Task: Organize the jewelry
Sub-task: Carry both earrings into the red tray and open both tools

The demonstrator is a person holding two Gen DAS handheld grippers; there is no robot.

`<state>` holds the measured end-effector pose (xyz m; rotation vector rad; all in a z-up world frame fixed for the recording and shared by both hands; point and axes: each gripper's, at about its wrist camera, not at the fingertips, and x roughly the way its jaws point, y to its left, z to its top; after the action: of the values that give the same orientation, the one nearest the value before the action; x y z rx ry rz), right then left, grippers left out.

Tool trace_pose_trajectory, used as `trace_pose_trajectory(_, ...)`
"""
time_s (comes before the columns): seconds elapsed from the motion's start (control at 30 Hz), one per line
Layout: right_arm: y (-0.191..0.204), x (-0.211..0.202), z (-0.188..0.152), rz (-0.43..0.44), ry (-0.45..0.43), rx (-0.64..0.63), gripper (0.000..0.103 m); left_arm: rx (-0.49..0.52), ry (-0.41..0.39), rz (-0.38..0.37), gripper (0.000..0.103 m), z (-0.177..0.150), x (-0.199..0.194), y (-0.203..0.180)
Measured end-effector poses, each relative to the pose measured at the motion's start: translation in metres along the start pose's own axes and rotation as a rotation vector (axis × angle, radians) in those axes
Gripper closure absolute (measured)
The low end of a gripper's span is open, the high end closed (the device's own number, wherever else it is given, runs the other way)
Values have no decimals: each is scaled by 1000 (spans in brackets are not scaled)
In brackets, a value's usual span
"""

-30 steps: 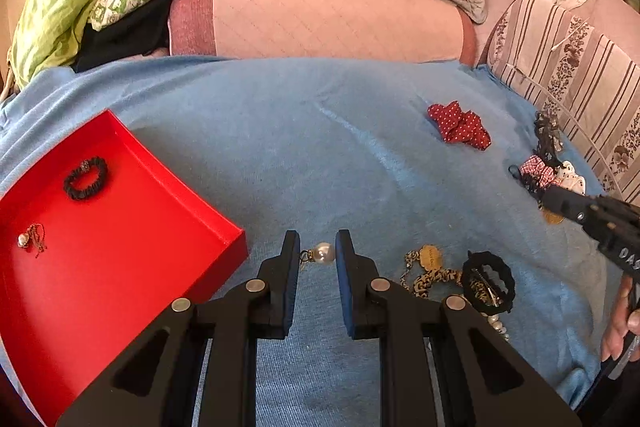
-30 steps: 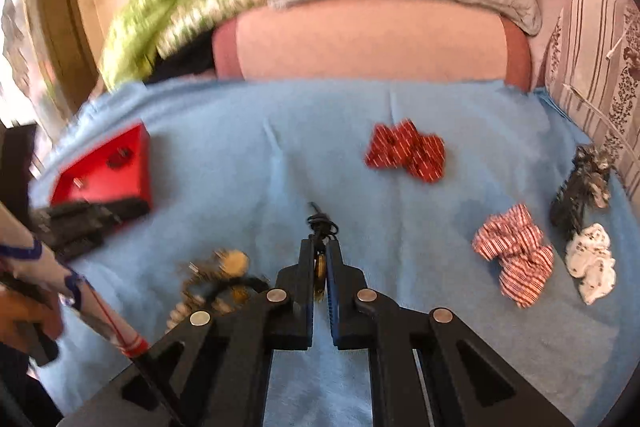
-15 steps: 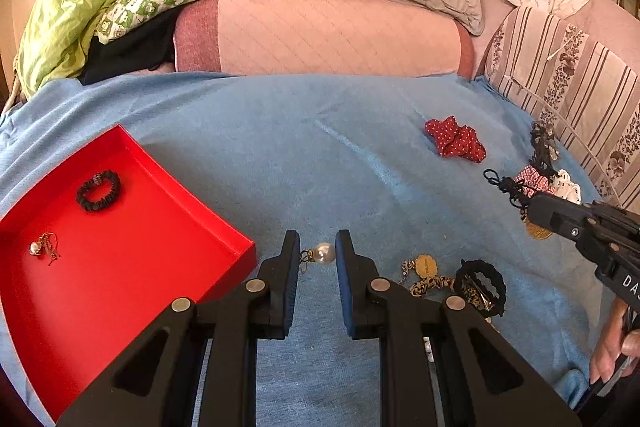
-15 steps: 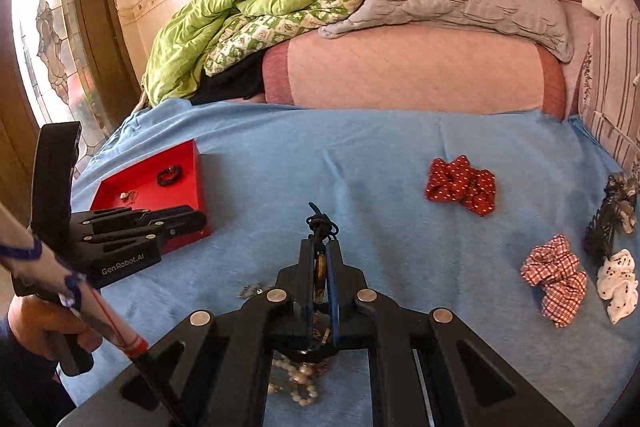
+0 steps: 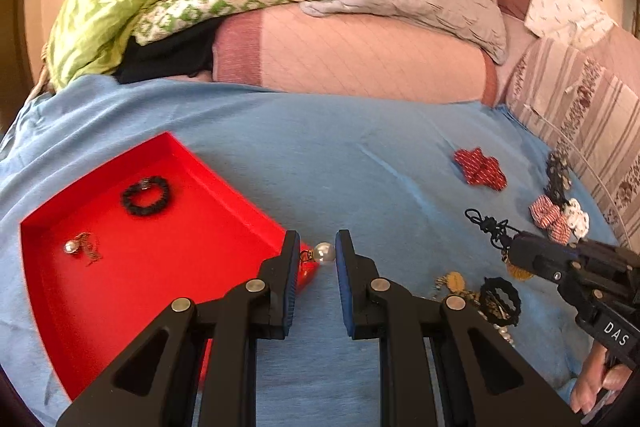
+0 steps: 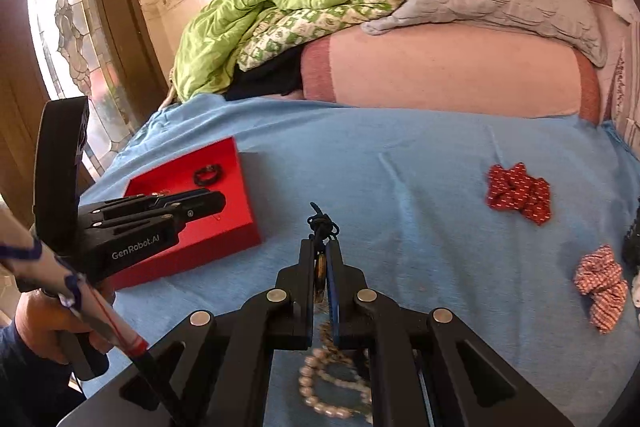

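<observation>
My left gripper point(image 5: 317, 253) is shut on a pearl earring point(image 5: 323, 252) and holds it above the near corner of the red tray point(image 5: 236, 203). The tray holds a black bracelet point(image 5: 145, 195) and another pearl earring point(image 5: 82, 247). My right gripper point(image 6: 320, 259) is shut on a black-corded pendant point(image 6: 322, 227) with a gold disc and holds it above the blue bedspread point(image 6: 400, 187). It also shows in the left wrist view point(image 5: 516, 251). A pile of jewelry point(image 5: 480, 297) lies below it, with a pearl bracelet point(image 6: 332, 383).
A red dotted scrunchie point(image 6: 518, 193) and a red checked scrunchie point(image 6: 600, 285) lie on the right of the bedspread. A white scrunchie point(image 5: 576, 215) and a black hair piece point(image 5: 558, 173) lie near the striped cushion point(image 5: 580, 107). Bolster point(image 5: 360, 59) and quilts lie at the back.
My left gripper has moved left with the pearl earring, from over the bedspread to over the tray's corner. My right gripper has lifted the pendant and swung left toward the tray.
</observation>
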<state>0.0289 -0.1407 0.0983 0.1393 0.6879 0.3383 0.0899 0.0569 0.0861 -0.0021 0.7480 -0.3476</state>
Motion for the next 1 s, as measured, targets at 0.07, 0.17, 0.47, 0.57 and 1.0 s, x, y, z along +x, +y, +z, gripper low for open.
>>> trace_pose_trajectory(0.07, 6, 6, 3, 21, 2, 8, 97, -24, -5, 17, 85, 0, -4, 14)
trace_pose_trajectory(0.17, 18, 19, 7, 62, 12, 20, 97, -52, -7, 42, 85, 0, -8, 33)
trace_pose_trajectory(0.47, 67, 44, 19, 113, 16, -26, 96, -172, 26, 105, 85, -5, -7, 101)
trace_pose_trajectory(0.57, 84, 60, 24, 149, 34, -37, 97, -214, 35, 118, 85, -7, -4, 120)
trace_pose_trajectory(1.0, 117, 164, 47, 179, 179, -33, 96, -319, 71, 170, 85, -6, 12, 159)
